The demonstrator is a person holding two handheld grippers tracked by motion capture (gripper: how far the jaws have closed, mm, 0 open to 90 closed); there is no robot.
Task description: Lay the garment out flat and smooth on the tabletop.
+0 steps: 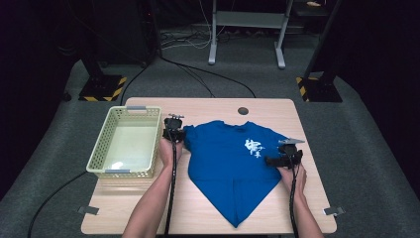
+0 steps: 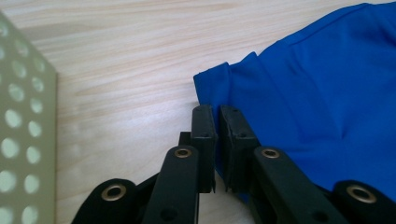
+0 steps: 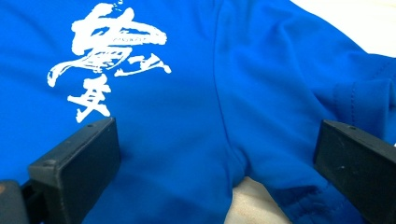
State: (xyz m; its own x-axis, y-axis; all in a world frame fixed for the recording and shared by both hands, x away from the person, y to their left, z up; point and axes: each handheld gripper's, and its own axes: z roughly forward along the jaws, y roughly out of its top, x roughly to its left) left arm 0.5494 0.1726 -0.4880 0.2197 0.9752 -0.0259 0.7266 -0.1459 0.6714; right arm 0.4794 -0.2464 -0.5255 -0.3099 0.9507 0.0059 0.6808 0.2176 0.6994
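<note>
A blue T-shirt (image 1: 228, 163) with white printed characters (image 1: 253, 147) lies spread on the wooden table (image 1: 198, 210), its hem folded to a point toward the near edge. My left gripper (image 1: 176, 130) is at the shirt's left sleeve. In the left gripper view its jaws (image 2: 217, 109) stand almost together, pinching the sleeve edge (image 2: 212, 86), with blue cloth showing in the narrow slit. My right gripper (image 1: 271, 161) hovers low over the shirt's right side, beside the print. Its jaws (image 3: 217, 140) are wide apart with wrinkled blue fabric (image 3: 187, 116) lying between them, untouched by the pads.
A pale green perforated basket (image 1: 106, 141) stands on the table's left part, close to my left hand, and its wall (image 2: 23, 140) shows in the left gripper view. A round cable hole (image 1: 242, 110) sits near the far edge. Bare wood lies along the near edge.
</note>
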